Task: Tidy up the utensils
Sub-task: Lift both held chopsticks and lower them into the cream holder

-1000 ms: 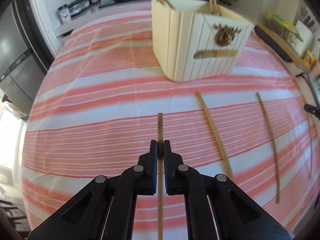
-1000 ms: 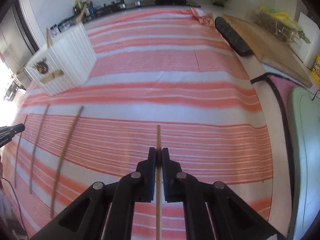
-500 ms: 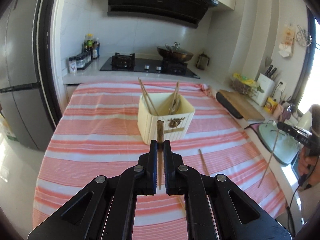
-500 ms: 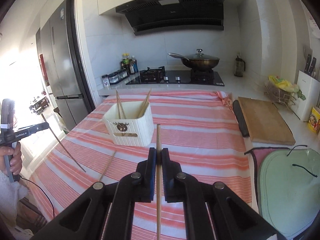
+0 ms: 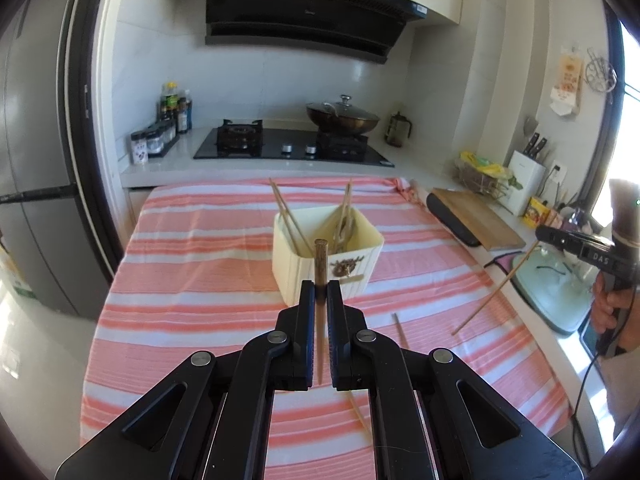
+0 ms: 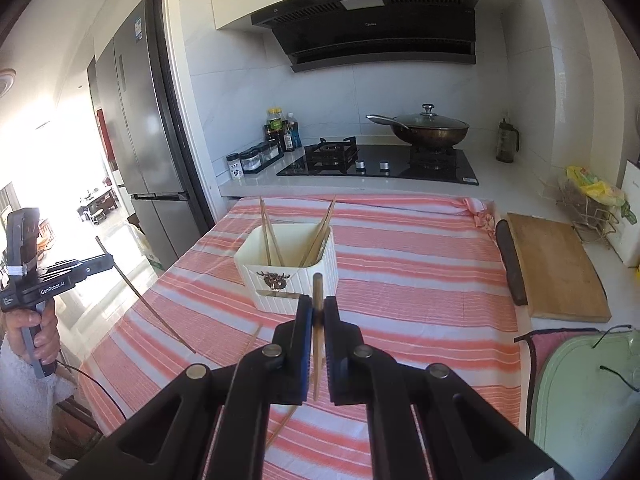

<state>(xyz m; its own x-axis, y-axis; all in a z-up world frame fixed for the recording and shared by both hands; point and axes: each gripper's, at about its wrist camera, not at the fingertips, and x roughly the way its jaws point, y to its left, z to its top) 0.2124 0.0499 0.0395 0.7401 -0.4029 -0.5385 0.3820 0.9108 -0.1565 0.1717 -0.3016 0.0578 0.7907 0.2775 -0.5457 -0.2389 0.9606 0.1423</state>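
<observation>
Pinching one chopstick each: left claw [image 5: 318,294] pressed onto a dark-tipped chopstick [image 5: 320,256], right claw [image 6: 318,310] onto a paler chopstick [image 6: 317,292], both raised above the striped cloth [image 5: 192,280] and aimed at the cream holder [image 5: 304,272]. Likely to pivot or slip, gripped near one end with most of the length hanging free. Further on, risk of knocking the chopsticks already leaning in the holder [image 6: 320,236], or missing the rim and dropping beside the loose ones on the cloth [image 5: 400,332].
</observation>
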